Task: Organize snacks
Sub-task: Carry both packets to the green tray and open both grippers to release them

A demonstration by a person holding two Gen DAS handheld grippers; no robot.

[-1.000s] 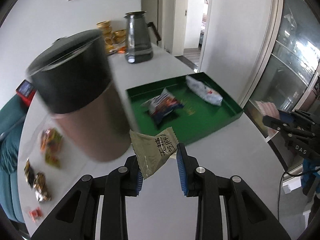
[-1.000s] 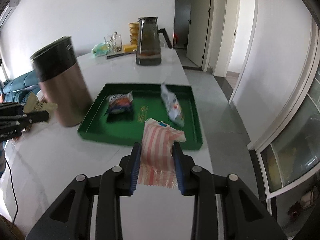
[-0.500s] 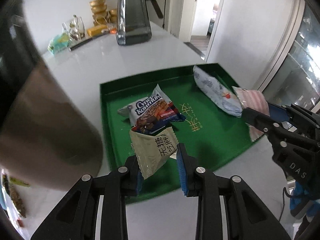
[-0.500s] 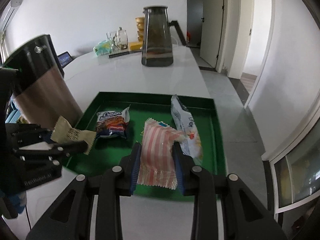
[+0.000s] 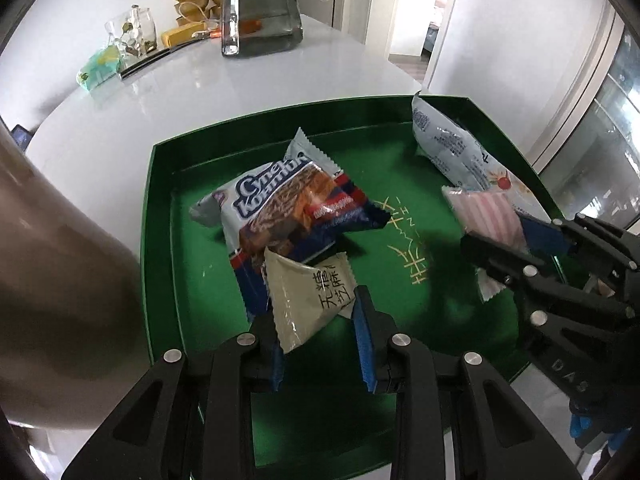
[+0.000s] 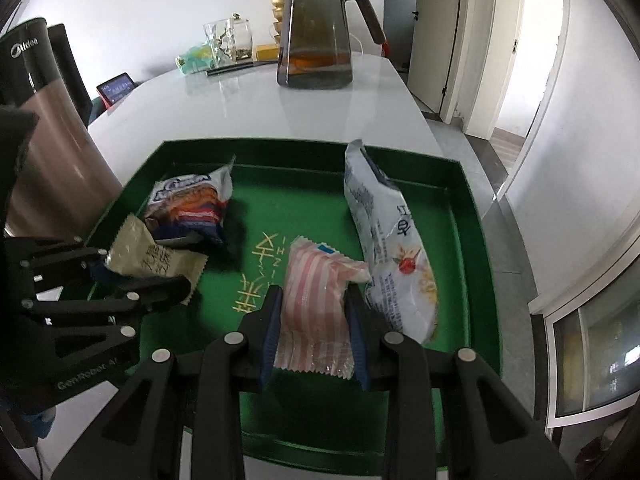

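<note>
Left gripper [image 5: 318, 334], closed on a beige snack packet [image 5: 308, 300], is poised over the near-left part of the green tray [image 5: 160, 240], just beside the blue-and-white wafer packet [image 5: 280, 208] lying there. Right gripper [image 6: 314, 332], clamped on a pink-striped packet [image 6: 316, 304], is poised over the tray's right half, next to a long pale-blue packet [image 6: 384, 248]. Both grippers appear in each wrist view; a copper kettle [image 6: 44, 152] stands left of the tray on the white table [image 5: 240, 80].

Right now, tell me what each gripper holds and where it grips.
Left gripper: beige packet, pinched at its lower end. Right gripper: pink striped packet, gripped across its sides.
</note>
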